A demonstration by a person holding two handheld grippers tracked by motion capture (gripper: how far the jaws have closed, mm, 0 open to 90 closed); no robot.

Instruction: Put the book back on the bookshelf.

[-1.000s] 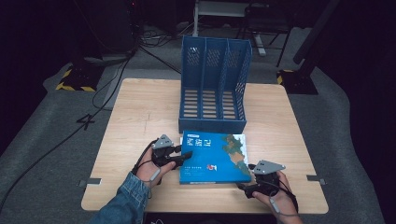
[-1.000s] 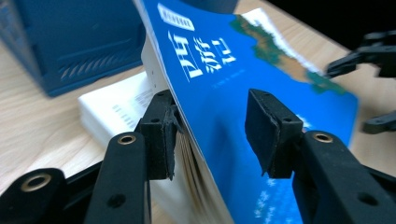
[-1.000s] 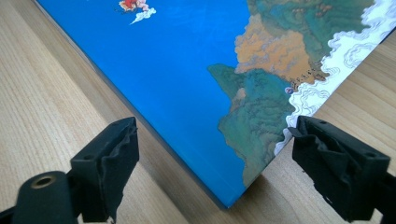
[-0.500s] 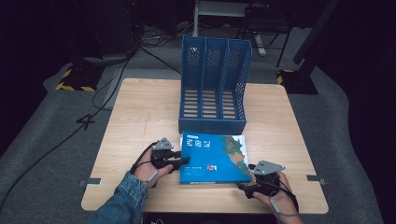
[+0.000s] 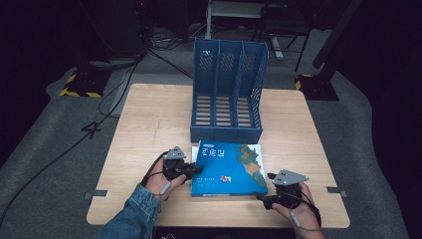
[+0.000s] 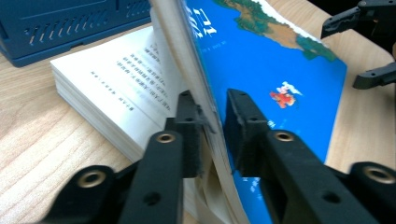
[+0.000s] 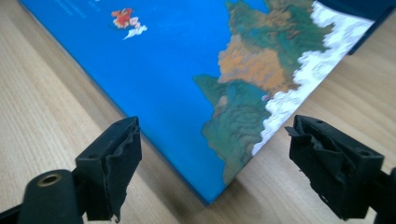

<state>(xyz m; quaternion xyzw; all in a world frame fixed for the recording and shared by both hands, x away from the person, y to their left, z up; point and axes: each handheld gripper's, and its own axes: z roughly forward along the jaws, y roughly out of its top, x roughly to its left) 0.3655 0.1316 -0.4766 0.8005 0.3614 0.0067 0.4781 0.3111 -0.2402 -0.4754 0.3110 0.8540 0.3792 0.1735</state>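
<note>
One wooden table [image 5: 149,129], pale grain, carrying everything listed here.

One blue file rack [image 5: 228,94], three slots counted, upright at the table's far middle, its front base just beyond the book.

One book [image 5: 230,169], blue cover with a map-like picture, lying near the table's front edge between my two hands. Its cover and a few leaves are lifted on my left side, printed pages showing beneath.

Two grippers, one per hand. My left gripper [image 6: 211,122] has its two jaws closed nearly together on the raised cover's edge. My right gripper [image 7: 212,161] has its jaws spread wide, holding nothing, with the book's near corner lying between them but apart from both pads.
</note>
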